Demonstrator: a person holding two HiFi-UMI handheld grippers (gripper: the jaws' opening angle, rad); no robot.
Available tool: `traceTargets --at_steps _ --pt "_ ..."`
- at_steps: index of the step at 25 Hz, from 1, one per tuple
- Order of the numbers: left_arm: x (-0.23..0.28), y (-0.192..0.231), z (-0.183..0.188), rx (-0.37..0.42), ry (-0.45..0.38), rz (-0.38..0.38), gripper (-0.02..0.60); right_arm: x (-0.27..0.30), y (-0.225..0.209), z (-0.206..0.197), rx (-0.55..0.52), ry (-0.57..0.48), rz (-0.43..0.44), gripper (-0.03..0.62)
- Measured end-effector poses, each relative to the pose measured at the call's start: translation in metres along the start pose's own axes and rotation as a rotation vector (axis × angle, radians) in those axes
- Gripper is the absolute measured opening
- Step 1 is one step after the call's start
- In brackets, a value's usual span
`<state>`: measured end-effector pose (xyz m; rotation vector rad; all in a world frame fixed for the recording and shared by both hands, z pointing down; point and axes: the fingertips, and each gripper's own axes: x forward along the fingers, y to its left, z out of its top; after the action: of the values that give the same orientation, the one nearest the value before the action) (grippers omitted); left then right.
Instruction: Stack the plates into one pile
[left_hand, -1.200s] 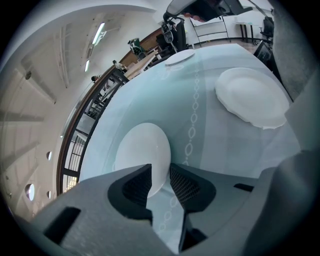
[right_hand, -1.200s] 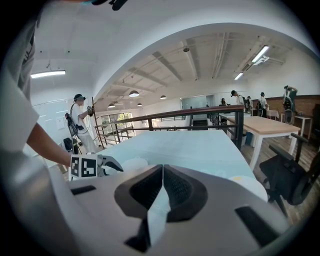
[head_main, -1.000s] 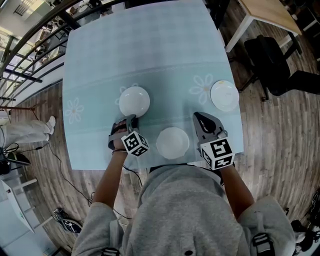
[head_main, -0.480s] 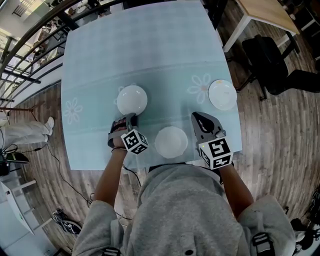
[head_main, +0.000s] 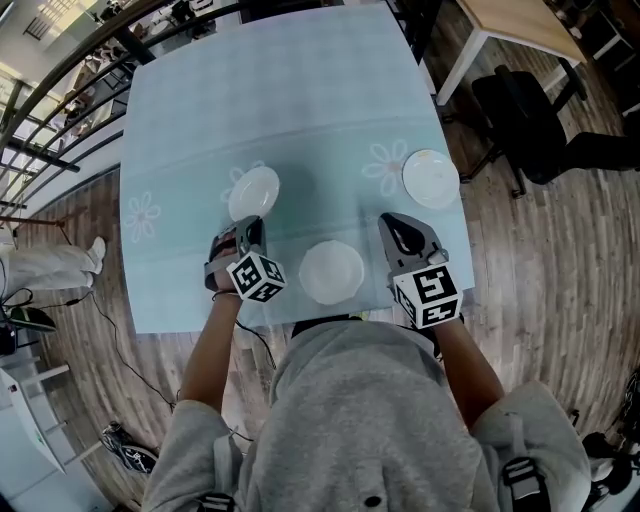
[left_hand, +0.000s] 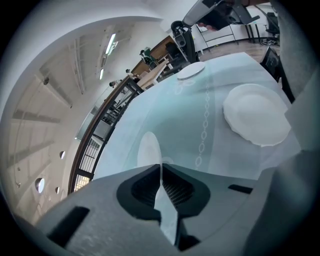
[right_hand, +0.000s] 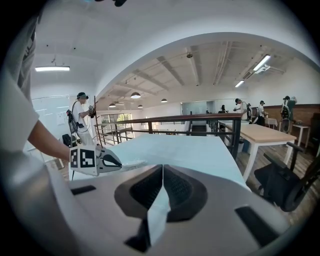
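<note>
Left claw (left_hand: 160, 166) first: its jaws have just been closing, and now they're clamped on the near rim of the small round white plate (head_main: 253, 192). That plate sits at the left of the pale blue daisy-print table (head_main: 280, 90) and looks tipped, near edge up; whether it's fully clear of the cloth, can't tell. That's a thin bite on a slick rim with the whole plate hanging out beyond the tips, so the worry is that it swivels or slides out as it travels. Next out is the middle round white plate (head_main: 331, 271), just right of that claw and close to the table's near edge. It's the likely landing spot, and a plate coming in tilted could clip its rim, land off-centre, or shove it toward that edge and the wooden floor (head_main: 530, 260) below. Right claw (right_hand: 162, 169) is clenched on nothing, hovering just right of the middle plate, not steadying it and close enough to be bumped. Farthest out, the third round white plate (head_main: 431, 178) waits by the right edge, well apart.
</note>
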<state>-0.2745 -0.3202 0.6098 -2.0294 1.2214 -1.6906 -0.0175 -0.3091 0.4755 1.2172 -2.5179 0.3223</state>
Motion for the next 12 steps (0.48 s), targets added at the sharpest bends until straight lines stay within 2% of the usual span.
traceTargets --at_steps 12 --pt "-0.044 -0.008 0.020 -0.050 -0.015 0.086 0.026 -0.060 -0.011 -0.008 -0.001 -0.050 -0.030 0.028"
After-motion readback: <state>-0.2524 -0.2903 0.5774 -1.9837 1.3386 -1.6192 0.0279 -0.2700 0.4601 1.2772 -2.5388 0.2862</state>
